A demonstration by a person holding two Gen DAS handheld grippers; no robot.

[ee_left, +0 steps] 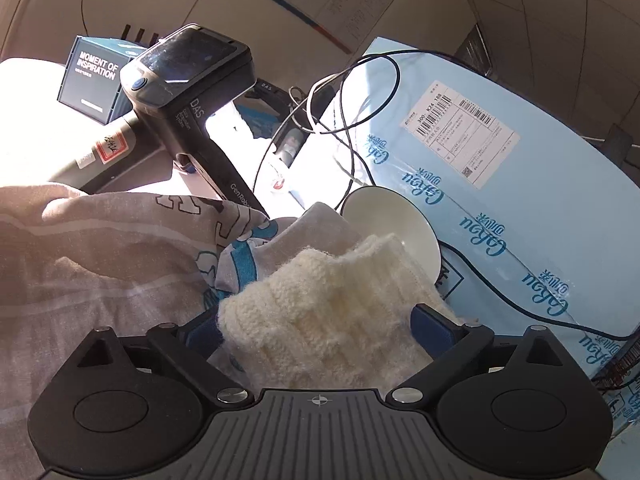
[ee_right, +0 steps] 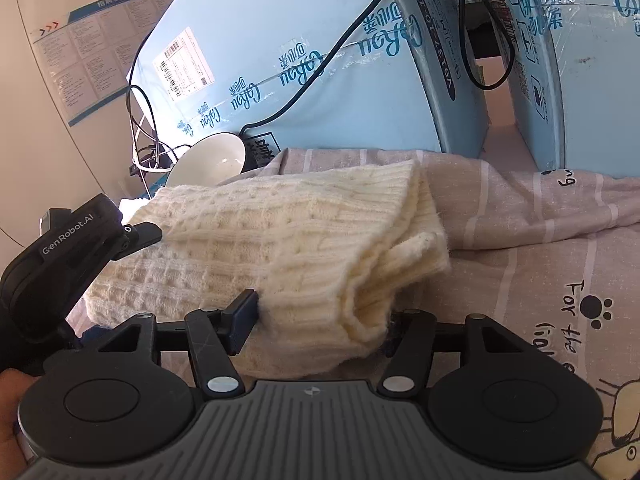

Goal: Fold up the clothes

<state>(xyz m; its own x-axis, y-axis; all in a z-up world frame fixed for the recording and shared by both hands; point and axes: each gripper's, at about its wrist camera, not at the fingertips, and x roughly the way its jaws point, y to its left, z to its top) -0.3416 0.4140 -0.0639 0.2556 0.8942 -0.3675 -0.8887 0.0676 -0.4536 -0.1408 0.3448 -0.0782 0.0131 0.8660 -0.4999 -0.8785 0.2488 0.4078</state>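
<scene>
- Cream knitted sweater [ee_right: 280,240] lies folded on the striped grey bedsheet [ee_right: 520,264], near the blue cartons [ee_right: 320,40].
- My left gripper [ee_left: 320,324] and right gripper [ee_right: 320,320] each clamp a bunched end of it.
- Knit hides my right gripper's far finger; a white bowl [ee_right: 216,156] peeks out behind.

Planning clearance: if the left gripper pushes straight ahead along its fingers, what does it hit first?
The left gripper already has the cream knit sweater between its fingers. Beyond the sweater, the white bowl looks next in line, then the blue carton; depth is unclear.
</scene>
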